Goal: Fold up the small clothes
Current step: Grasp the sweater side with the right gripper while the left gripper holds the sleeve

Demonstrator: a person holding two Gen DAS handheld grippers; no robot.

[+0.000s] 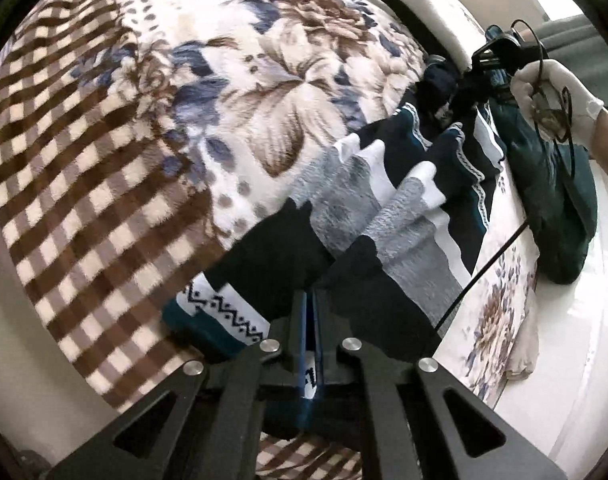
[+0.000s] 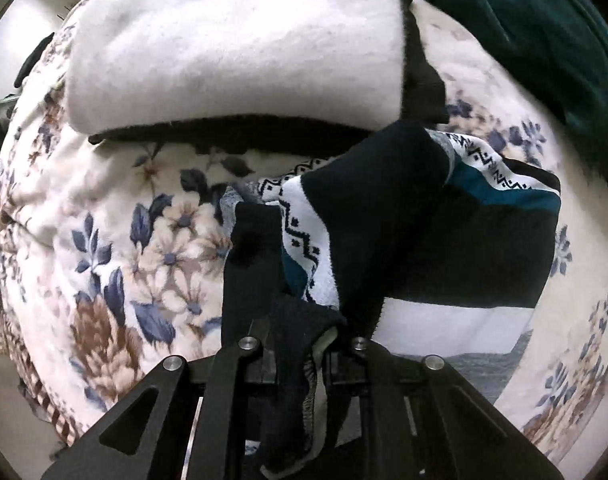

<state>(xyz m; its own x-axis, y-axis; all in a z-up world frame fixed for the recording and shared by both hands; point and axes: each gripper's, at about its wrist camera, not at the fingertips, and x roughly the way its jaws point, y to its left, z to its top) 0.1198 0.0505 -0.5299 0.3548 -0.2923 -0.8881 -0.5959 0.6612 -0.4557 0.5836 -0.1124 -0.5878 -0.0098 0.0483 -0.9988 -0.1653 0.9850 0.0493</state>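
Left wrist view: the left gripper [image 1: 313, 320] is clamped fully closed on the teal-and-white patterned edge of a striped garment [image 1: 388, 204]. The garment carries bands of black, grey, white and teal with a zigzag trim. It stretches away from the jaws, drawn up into long folds, toward the right gripper [image 1: 470, 80] in the upper right of the view. A white-gloved hand [image 1: 552, 96] holds that gripper, and a black cable [image 1: 488, 264] runs down from it across the bed. The garment lies over a floral blanket [image 1: 232, 72] with a brown-and-cream checked border. A dark green cloth [image 1: 560, 208] lies just beside the garment on the right, and a white pillow [image 1: 436, 12] sits beyond it.

Right wrist view: the right gripper [image 2: 300, 344] points down at the bed, with its jaws narrow and closed on a bunched dark edge of the striped garment [image 2: 456, 256]. The rest of the garment spreads to the right of the jaws on the floral blanket [image 2: 116, 240]. The white pillow [image 2: 232, 40] lies just above the garment, with the dark green cloth [image 2: 524, 32] at the upper right.
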